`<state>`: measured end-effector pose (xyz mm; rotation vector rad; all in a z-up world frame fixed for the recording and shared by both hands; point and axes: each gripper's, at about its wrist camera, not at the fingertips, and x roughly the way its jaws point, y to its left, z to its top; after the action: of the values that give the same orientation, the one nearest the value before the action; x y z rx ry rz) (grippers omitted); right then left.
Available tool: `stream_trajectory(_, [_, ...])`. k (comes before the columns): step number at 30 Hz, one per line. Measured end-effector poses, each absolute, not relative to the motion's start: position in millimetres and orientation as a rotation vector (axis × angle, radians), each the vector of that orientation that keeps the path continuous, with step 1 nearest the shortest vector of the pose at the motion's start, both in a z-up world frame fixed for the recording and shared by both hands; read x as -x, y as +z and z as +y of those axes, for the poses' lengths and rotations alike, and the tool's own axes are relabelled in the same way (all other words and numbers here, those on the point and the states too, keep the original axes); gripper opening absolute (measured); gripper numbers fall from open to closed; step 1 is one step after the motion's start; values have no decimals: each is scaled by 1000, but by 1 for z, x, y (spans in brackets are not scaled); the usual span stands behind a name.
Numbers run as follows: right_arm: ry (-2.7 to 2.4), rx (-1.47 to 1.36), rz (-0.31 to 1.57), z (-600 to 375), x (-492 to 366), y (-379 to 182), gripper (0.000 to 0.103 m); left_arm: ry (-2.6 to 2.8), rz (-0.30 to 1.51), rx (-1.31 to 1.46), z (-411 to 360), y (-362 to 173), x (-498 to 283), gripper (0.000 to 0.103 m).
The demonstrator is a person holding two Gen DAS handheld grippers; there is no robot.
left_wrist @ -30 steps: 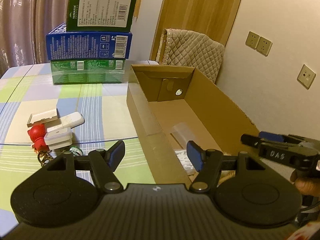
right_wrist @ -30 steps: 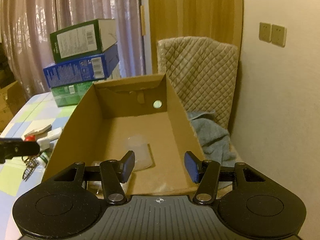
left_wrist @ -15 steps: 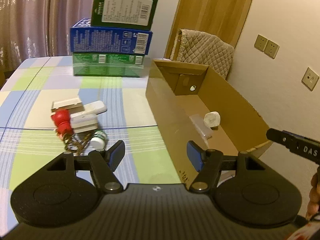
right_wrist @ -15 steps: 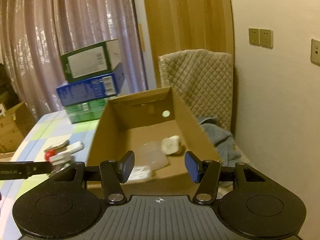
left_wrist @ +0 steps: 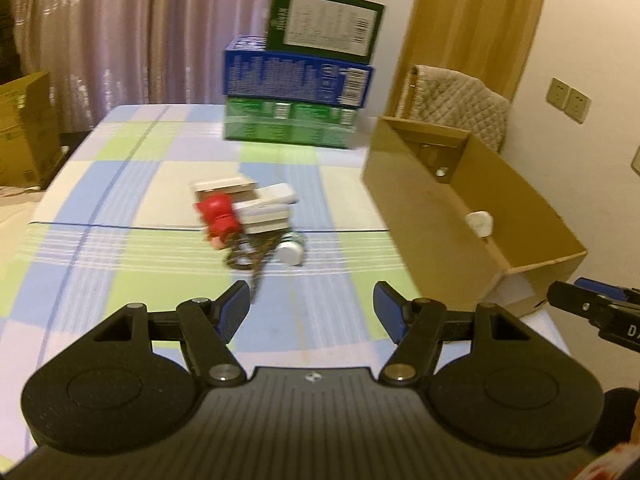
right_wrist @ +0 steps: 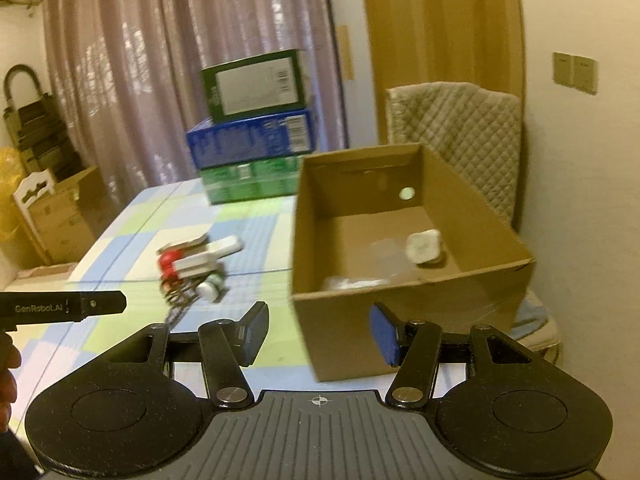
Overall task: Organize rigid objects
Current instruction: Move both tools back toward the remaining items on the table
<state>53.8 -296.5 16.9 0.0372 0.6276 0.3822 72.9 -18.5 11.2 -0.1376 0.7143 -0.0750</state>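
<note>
A pile of small items lies mid-table: a red figure (left_wrist: pixel 218 216) on a keychain (left_wrist: pixel 252 258), white flat boxes (left_wrist: pixel 264 212) and a small white-capped bottle (left_wrist: pixel 291 251). The pile also shows in the right wrist view (right_wrist: pixel 192 270). An open cardboard box (left_wrist: pixel 420 216) stands at the table's right edge, holding a white plug-like item (right_wrist: pixel 425 247) and clear packaging (right_wrist: pixel 384 254). My left gripper (left_wrist: pixel 312 310) is open and empty, short of the pile. My right gripper (right_wrist: pixel 320 334) is open and empty, before the box's near wall (right_wrist: pixel 400 320).
A stack of three cartons (left_wrist: pixel 300 80), green, blue and dark green, stands at the table's far side. A chair with a quilted cover (right_wrist: pixel 456 136) stands behind the box. Cardboard boxes (right_wrist: pixel 60 216) stand on the floor at left. The table has a checked cloth (left_wrist: pixel 120 240).
Both grippers have pulled back and swung left, away from the cardboard box. The pile now lies ahead of my left gripper. A white plug-like item came into view inside the box.
</note>
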Motion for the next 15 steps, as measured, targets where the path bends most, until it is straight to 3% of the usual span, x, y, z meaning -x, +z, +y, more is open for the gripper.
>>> stream_trajectory(15, [492,41,646,-242,-52,7,53,10,708,98,31,2,-63,64])
